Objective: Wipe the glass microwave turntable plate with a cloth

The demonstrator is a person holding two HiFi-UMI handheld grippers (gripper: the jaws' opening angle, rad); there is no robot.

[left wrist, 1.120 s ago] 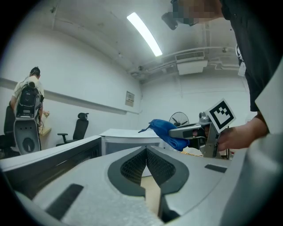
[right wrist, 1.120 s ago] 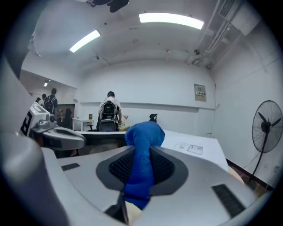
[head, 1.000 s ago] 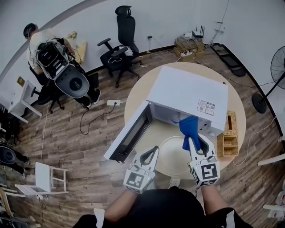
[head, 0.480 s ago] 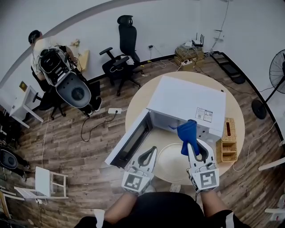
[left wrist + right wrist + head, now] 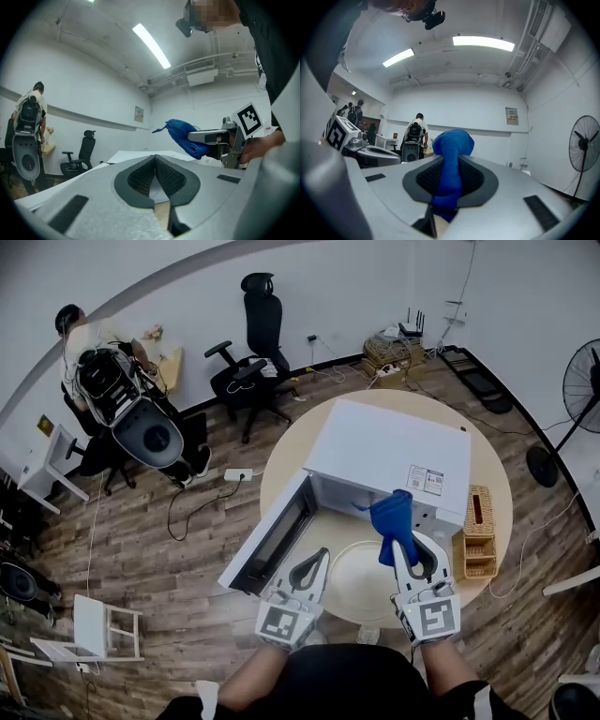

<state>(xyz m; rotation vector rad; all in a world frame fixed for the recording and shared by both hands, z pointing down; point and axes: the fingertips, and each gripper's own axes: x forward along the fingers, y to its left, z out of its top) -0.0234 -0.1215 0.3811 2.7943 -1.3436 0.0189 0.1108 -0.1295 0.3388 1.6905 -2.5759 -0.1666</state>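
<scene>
Little shifted since a second ago. Grips the blue cloth [image 5: 391,514] in the right claw [image 5: 399,545], lifted over the glass turntable plate [image 5: 356,582] at lower centre, likely poised to wipe. Holds the left claw [image 5: 322,557] shut and empty by the plate's left rim, perhaps to steady it.

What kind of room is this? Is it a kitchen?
Probably not a kitchen. It looks like an office or lab workroom: a black office chair stands on the wood floor, a standing fan is off to one side, and the microwave just sits on a round table.
</scene>
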